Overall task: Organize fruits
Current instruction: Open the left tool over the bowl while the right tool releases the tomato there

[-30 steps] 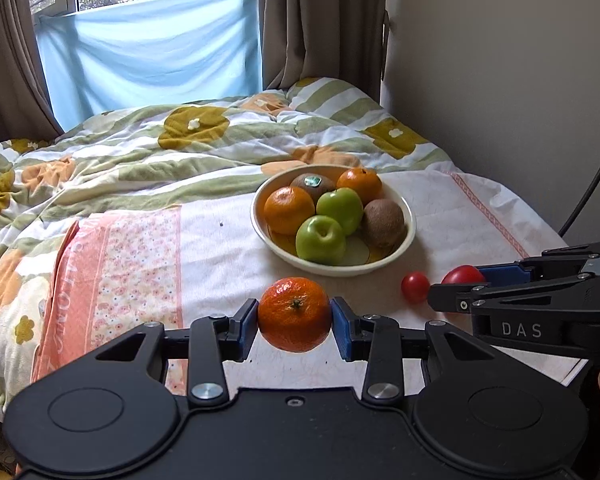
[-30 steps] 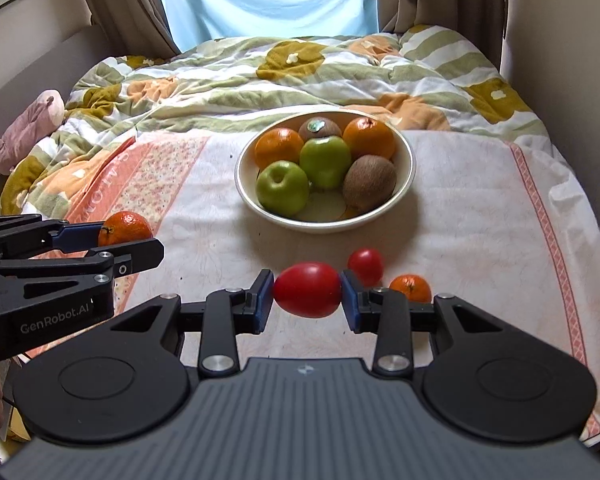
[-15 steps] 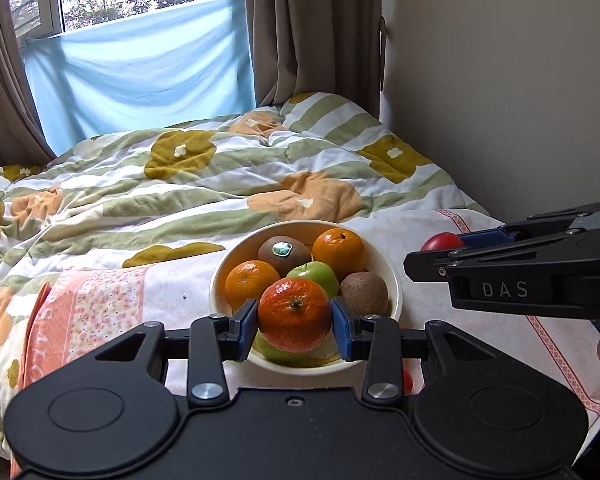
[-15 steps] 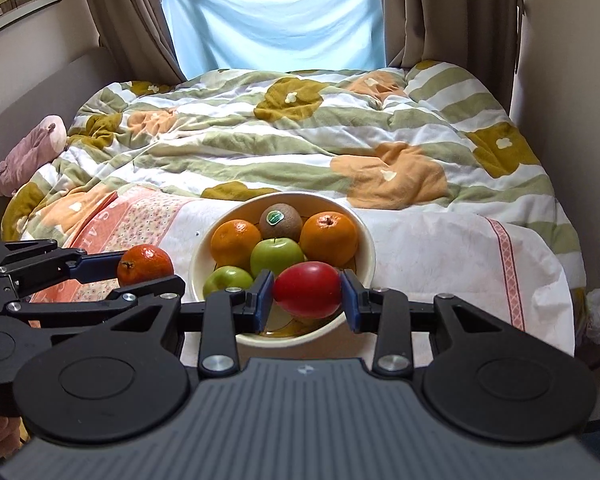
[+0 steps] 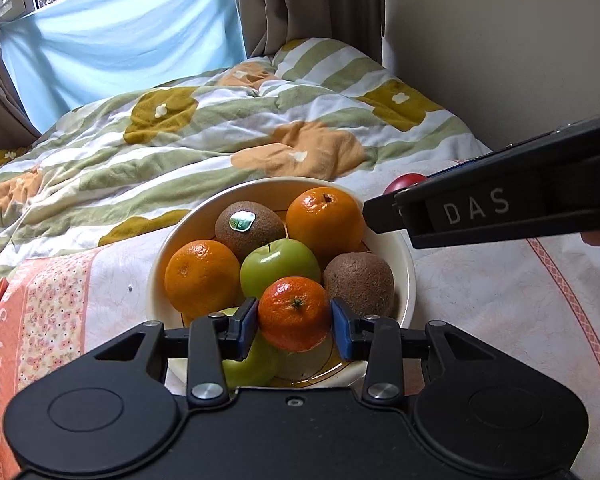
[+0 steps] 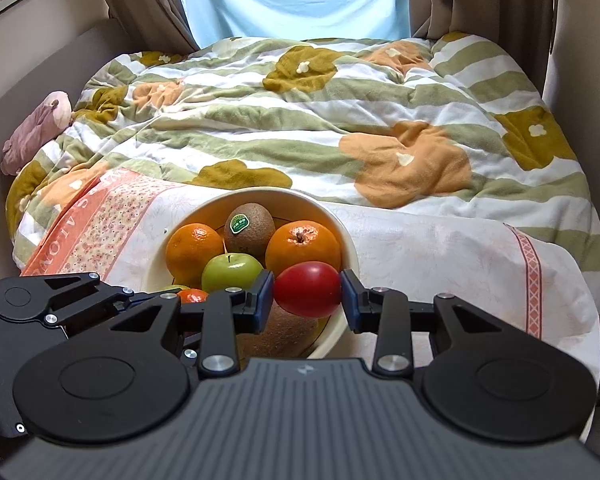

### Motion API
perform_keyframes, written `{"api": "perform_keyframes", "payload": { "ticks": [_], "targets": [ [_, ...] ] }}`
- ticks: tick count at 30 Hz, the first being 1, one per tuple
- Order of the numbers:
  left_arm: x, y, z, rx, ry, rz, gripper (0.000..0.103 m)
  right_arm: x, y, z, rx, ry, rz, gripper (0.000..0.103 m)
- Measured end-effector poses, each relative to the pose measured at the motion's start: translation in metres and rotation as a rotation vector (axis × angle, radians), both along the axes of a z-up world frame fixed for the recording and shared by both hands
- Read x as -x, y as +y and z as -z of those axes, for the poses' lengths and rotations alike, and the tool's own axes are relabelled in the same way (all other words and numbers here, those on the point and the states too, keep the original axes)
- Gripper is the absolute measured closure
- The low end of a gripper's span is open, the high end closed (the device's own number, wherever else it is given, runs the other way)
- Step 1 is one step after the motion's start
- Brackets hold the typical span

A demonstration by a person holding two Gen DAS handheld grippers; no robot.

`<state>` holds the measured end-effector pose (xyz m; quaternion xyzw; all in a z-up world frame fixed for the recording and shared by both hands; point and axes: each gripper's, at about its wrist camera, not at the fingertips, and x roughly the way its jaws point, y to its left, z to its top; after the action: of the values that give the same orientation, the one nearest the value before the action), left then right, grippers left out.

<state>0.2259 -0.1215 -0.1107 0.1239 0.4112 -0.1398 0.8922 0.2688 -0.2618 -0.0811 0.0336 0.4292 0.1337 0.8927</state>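
Observation:
A cream bowl (image 5: 408, 268) (image 6: 344, 240) sits on a white cloth on the bed. It holds two oranges (image 5: 202, 276) (image 5: 325, 220), two kiwis (image 5: 249, 226) (image 5: 358, 276) and green apples (image 5: 279, 266). My left gripper (image 5: 295, 314) is shut on a small mandarin (image 5: 295, 312) and holds it over the bowl's near side. My right gripper (image 6: 307, 290) is shut on a red tomato (image 6: 307, 289) and holds it over the bowl's right side. In the left wrist view the right gripper's body comes in from the right, with the tomato (image 5: 404, 182) peeking behind it.
A striped flowered duvet (image 6: 320, 120) covers the bed behind the bowl. An orange-patterned cloth edge (image 5: 40, 312) lies to the left. A pink plush toy (image 6: 36, 128) lies at the far left. A wall (image 5: 500, 60) stands on the right.
Both grippers have moved forward from the near cloth to above the bowl, each still holding its fruit. The loose tomato and mandarin on the cloth are out of view now.

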Motion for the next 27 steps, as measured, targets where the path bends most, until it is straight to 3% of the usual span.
{"api": "perform_keyframes", "payload": {
  "ticks": [11, 12, 14, 15, 20, 27],
  "targets": [
    [-0.001, -0.014, 0.004, -0.066, 0.001, 0.034, 0.058, -0.008, -0.002, 0.009, -0.014, 0.02, -0.011, 0.052],
    [0.0, -0.014, 0.004, -0.068, 0.002, 0.036, 0.053, -0.008, -0.002, 0.009, -0.017, 0.02, -0.009, 0.052],
    [0.003, -0.014, 0.002, -0.064, -0.015, 0.042, 0.017, -0.008, -0.001, 0.009, -0.017, 0.019, -0.007, 0.052],
    [0.006, -0.015, 0.0, -0.065, -0.036, 0.043, 0.012, -0.007, -0.001, 0.008, -0.016, 0.017, -0.006, 0.052],
    [0.013, -0.012, -0.008, -0.055, -0.037, 0.041, 0.01, -0.002, -0.005, 0.003, -0.009, 0.004, -0.004, 0.052],
    [0.021, 0.014, -0.036, 0.026, -0.052, -0.035, 0.007, 0.0, -0.008, -0.014, 0.01, -0.029, -0.035, 0.052]
  ]
}}
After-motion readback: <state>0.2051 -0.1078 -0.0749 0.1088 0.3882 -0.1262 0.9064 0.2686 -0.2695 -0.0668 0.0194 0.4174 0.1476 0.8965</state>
